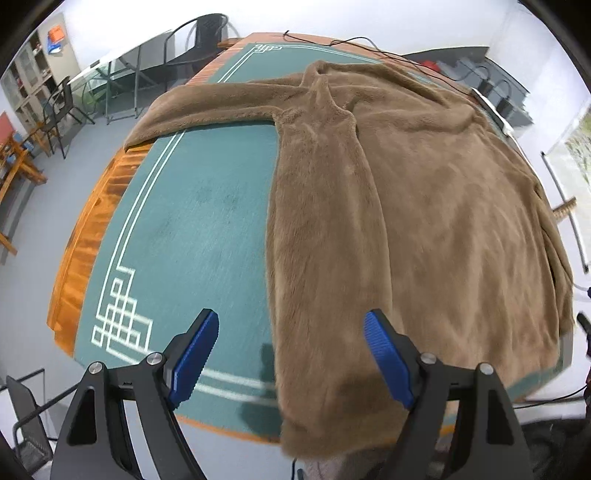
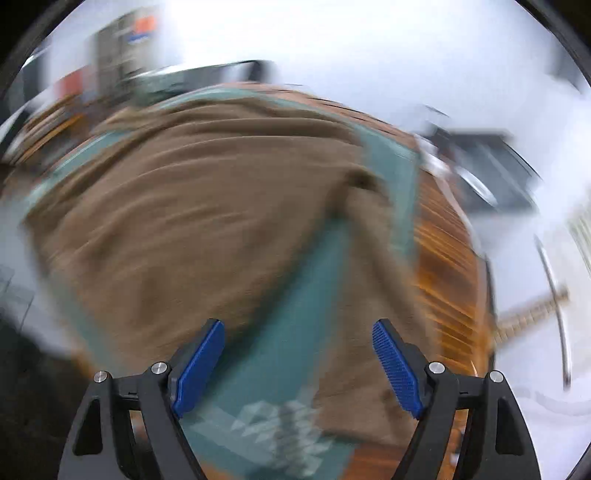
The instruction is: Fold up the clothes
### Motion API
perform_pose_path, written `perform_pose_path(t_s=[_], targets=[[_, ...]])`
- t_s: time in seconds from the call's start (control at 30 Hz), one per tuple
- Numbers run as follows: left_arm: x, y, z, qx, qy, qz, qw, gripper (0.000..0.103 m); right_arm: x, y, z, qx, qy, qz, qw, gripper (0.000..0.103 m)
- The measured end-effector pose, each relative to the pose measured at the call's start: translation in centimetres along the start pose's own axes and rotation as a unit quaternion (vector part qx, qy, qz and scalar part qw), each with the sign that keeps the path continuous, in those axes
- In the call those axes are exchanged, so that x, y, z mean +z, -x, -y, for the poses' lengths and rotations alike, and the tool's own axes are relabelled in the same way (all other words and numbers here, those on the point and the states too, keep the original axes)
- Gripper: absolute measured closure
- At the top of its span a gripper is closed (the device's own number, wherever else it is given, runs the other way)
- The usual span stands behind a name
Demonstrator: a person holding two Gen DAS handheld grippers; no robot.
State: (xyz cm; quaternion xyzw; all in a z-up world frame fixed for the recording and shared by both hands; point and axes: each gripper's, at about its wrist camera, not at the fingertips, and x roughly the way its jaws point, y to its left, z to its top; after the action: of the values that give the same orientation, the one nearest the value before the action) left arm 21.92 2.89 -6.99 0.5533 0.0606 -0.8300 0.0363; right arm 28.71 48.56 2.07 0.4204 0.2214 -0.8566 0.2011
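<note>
Meanwhile, my left gripper (image 1: pixel 290 354) and right gripper (image 2: pixel 297 363) both gape wide and empty over the brown fleece garment (image 1: pixel 424 206), spread flat across the green table mat (image 1: pixel 192 221) so its sleeves can be folded in.

Pale grey floor (image 1: pixel 33 229), white walls. Black metal chairs (image 1: pixel 199 40) beside a glass desk (image 1: pixel 110 70) at the far side. Shelving unit (image 1: pixel 27 77) at left, wooden chair (image 1: pixel 14 162) below it. Even, bright light.

Office-like room: metal chairs (image 1: pixel 207 33), shelving cabinet (image 1: pixel 29 81).
</note>
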Motion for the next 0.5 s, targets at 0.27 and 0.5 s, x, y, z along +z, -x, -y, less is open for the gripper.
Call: perform_pose_path(t_s=[0.27,0.5], targets=[[-2.8,0.2,-1.3,-0.002,0.005,-0.012,0.9999,0.019,-3.4,-0.8,-5.9,0.086,0.063,-0.036,0.994,0.029],[-4.4,0.1,-1.8,0.001,0.002,-0.017,0.9999,0.019,-2.5,-4.3,-7.5,0.029,0.142,-0.041,0.989,0.045]])
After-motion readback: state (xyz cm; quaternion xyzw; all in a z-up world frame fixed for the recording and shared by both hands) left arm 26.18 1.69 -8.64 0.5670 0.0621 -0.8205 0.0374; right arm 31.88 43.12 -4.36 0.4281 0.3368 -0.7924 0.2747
